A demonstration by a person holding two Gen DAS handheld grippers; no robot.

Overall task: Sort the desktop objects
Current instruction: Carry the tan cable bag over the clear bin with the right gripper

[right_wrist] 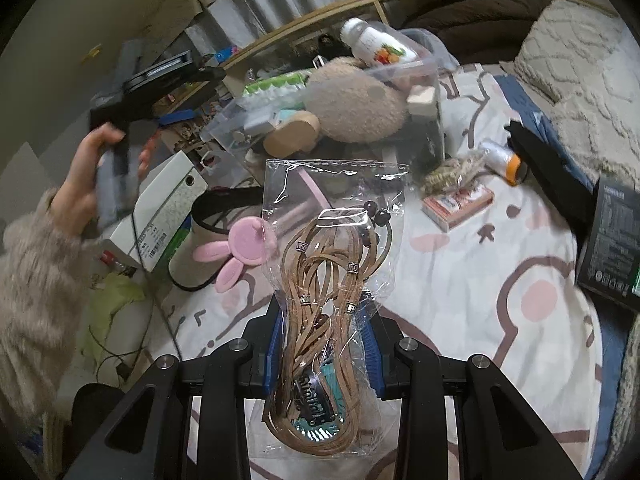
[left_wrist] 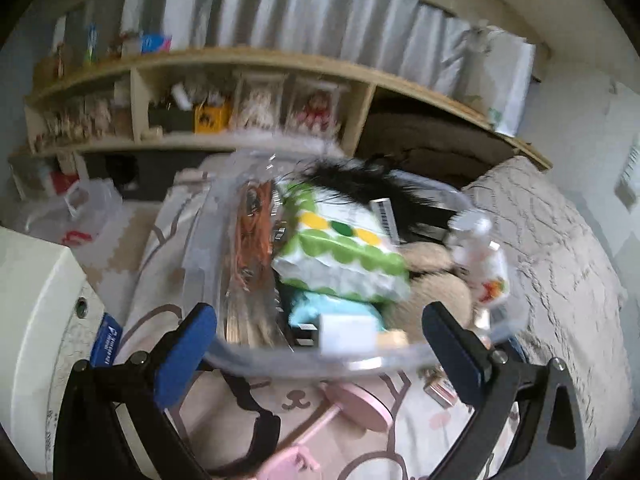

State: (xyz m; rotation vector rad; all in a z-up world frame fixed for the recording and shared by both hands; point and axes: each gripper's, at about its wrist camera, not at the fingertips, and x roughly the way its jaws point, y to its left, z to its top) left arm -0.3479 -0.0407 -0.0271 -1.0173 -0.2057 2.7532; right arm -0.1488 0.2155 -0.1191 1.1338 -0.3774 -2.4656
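My right gripper point(right_wrist: 322, 344) is shut on a clear plastic bag of brown leather cords point(right_wrist: 328, 272), held up over the bedspread. Beyond it stands a clear storage bin point(right_wrist: 424, 66) with a beige plush point(right_wrist: 352, 104), a white bottle point(right_wrist: 376, 46) and a green-dotted tissue pack point(right_wrist: 276, 84) inside. My left gripper point(left_wrist: 320, 344) is open, with nothing between its blue pads. It hangs just before the bin's near rim point(left_wrist: 280, 356), looking onto the tissue pack point(left_wrist: 340, 248). In the right wrist view a hand point(right_wrist: 88, 176) in a fluffy sleeve holds it left of the bin.
On the cartoon bedspread point(right_wrist: 500, 300) lie a pink bunny-eared piece point(right_wrist: 244, 248), a card box point(right_wrist: 456, 204), an orange-capped spool point(right_wrist: 500, 160) and a black box point(right_wrist: 612, 248). A white box point(right_wrist: 168, 208) sits at the left. A wooden shelf point(left_wrist: 240, 60) full of small items runs behind.
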